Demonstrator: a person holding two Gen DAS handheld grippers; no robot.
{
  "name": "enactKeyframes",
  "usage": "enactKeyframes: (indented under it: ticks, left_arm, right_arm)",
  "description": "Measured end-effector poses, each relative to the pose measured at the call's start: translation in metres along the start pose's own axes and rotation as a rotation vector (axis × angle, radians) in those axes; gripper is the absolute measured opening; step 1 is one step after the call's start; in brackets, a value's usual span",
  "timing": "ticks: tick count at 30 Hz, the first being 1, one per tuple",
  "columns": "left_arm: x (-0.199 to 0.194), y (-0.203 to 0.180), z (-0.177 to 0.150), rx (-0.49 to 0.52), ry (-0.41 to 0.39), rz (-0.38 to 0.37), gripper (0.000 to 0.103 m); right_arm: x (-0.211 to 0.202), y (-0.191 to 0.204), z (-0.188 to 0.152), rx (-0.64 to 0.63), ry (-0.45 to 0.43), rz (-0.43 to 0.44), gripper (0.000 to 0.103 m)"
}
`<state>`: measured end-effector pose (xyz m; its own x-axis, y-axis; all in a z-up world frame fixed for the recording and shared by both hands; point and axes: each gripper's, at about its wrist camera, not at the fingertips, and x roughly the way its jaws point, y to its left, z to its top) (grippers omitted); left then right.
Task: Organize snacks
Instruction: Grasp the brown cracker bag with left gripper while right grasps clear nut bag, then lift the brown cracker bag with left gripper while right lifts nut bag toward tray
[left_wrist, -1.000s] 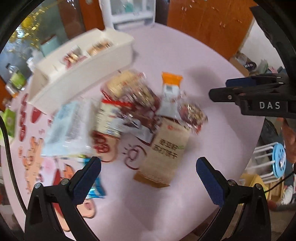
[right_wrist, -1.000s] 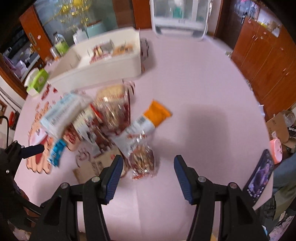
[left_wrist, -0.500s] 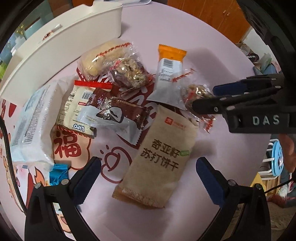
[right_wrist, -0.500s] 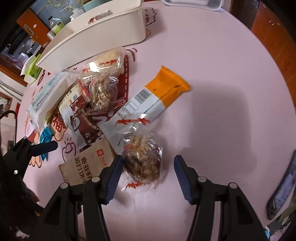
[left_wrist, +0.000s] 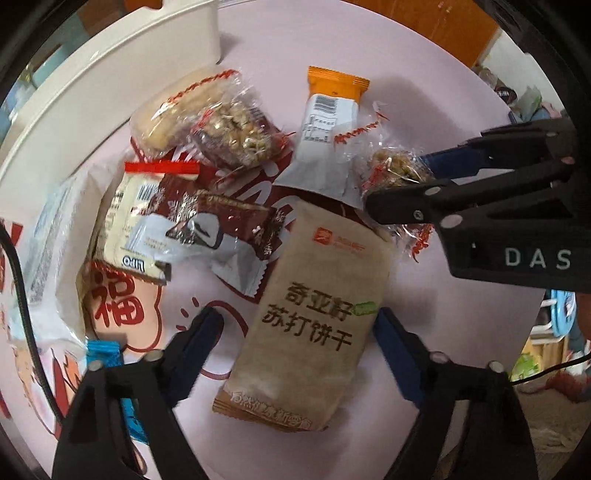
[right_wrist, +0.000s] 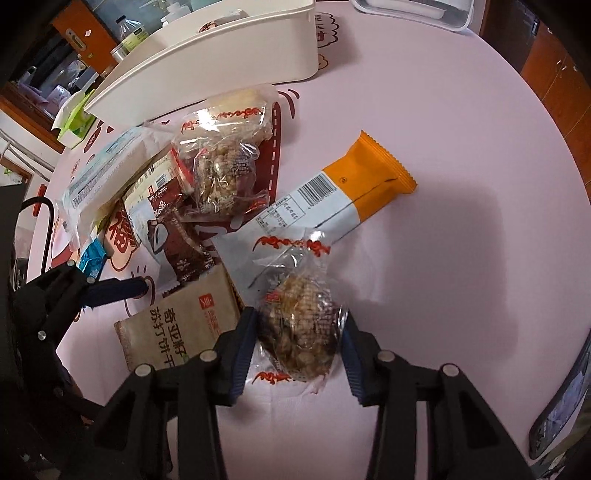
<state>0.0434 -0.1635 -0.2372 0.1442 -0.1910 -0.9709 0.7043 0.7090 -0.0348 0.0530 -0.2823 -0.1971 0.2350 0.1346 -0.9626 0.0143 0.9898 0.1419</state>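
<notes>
While both tongs close, the brown soda-cracker packet lies lengthwise between the left gripper pads, still untouched; the right gripper squeezes the nut-cake packet.

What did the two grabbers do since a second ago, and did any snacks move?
Both came down onto the pile. The left hand-held gripper now straddles the brown cracker pack, its jaws closing but one pad still apart. The right hand-held gripper is closing around the clear-wrapped nut cake, pads at its wrapper. The other snacks, the white bin and the pink table stayed put.
</notes>
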Motion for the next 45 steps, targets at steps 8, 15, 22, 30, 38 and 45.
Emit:
enactKeyframes:
  ticks: [8,15,22,30,38,45]
  left_arm:
    - [0.001,-0.014,0.004,0.015,0.002,0.021,0.056]
    - [-0.012,0.006,-0.017,-0.047,-0.004,0.005,0.056]
    - [-0.047,0.029,-0.034,-0.101,-0.072,0.033,0.056]
    - [-0.106,0.056,-0.064,-0.176,-0.187,0.065,0.056]
    - [-0.164,0.085,-0.101,-0.233,-0.276,0.120,0.056]
    - [-0.211,0.115,-0.108,-0.265,-0.356,0.180,0.056]
  right_arm:
    - [0.001,0.006,-0.005,0.000,-0.003,-0.009,0.043]
    - [0.001,0.013,-0.015,0.010,0.007,-0.005,0.043]
    - [-0.006,0.026,-0.026,0.026,0.001,-0.002,0.043]
    - [-0.029,0.061,-0.031,0.030,-0.066,0.007,0.043]
    - [-0.059,0.104,-0.041,0.025,-0.151,0.030,0.043]
    - [-0.099,0.133,-0.032,-0.011,-0.237,0.026,0.043]
